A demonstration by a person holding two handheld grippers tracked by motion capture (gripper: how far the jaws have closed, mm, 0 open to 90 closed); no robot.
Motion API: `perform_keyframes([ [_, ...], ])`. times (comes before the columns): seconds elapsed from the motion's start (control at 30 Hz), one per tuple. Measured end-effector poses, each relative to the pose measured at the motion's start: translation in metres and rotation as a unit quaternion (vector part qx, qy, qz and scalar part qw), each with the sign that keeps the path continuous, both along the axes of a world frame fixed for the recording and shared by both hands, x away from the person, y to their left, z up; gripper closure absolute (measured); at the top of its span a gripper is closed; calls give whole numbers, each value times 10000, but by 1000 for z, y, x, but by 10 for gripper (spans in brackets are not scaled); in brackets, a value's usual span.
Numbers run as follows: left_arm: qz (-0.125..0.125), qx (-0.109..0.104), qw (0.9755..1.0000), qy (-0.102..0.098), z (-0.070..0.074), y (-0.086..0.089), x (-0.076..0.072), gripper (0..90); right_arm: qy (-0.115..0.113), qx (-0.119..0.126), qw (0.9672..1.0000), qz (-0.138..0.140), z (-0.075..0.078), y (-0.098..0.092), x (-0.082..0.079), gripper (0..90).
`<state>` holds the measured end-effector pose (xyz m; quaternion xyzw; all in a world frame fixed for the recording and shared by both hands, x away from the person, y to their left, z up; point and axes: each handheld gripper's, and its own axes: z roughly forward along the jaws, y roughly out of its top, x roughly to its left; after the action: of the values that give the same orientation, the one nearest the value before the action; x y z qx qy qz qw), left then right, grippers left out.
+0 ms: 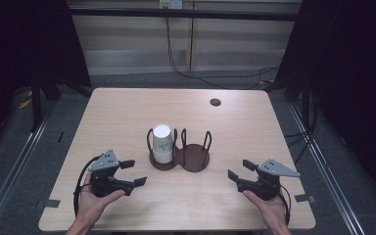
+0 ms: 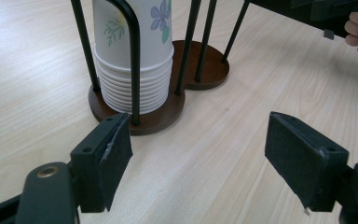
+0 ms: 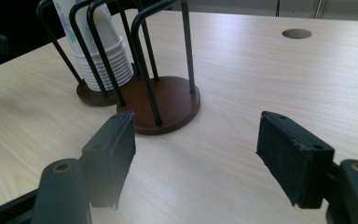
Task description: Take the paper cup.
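A stack of white paper cups with flower prints stands upside down in the left ring of a dark wooden two-ring holder at the table's middle. The holder's right ring holds nothing. My left gripper rests near the front left, open, jaws aimed at the holder, nothing between them. My right gripper sits at the front right, open, also facing the holder. In the left gripper view the cup stack stands behind black wire posts, just beyond my left gripper. The right gripper view shows my right gripper and the cups farther off.
The light wooden table has a round cable hole at the back right. Cables run along the floor behind the table. Tape marks sit by the front corners.
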<state>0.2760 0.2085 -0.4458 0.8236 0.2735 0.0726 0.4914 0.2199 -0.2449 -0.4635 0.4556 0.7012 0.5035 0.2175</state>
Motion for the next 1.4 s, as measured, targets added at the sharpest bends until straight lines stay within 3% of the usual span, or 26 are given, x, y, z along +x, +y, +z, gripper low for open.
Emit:
perform_keyframes([
  [0.17,-10,20,10000,57,0,-2,2,228,-7,59,9999,146,2,-2,-5,280],
  [0.37,-92,59,9999,89,3,-5,-1,229,166,149,9992,341,1,3,-6,294],
  [0.47,-93,96,9999,4,10,-4,1,229,206,97,9987,456,2,6,-6,297],
  [0.73,-240,100,9997,15,22,-8,7,254,414,102,9973,593,1,11,-5,289],
  [1.03,-234,13,9997,-16,39,-6,18,253,520,177,9964,638,2,10,-5,281],
  [1.2,-239,3,9997,-46,45,-8,25,206,516,217,9960,691,2,10,-4,270],
  [1.3,-250,69,9996,-54,47,-10,28,228,486,134,9960,737,4,11,-6,261],
  [1.4,-271,86,9995,-160,52,-11,31,249,489,45,9972,572,5,8,-7,257],
])
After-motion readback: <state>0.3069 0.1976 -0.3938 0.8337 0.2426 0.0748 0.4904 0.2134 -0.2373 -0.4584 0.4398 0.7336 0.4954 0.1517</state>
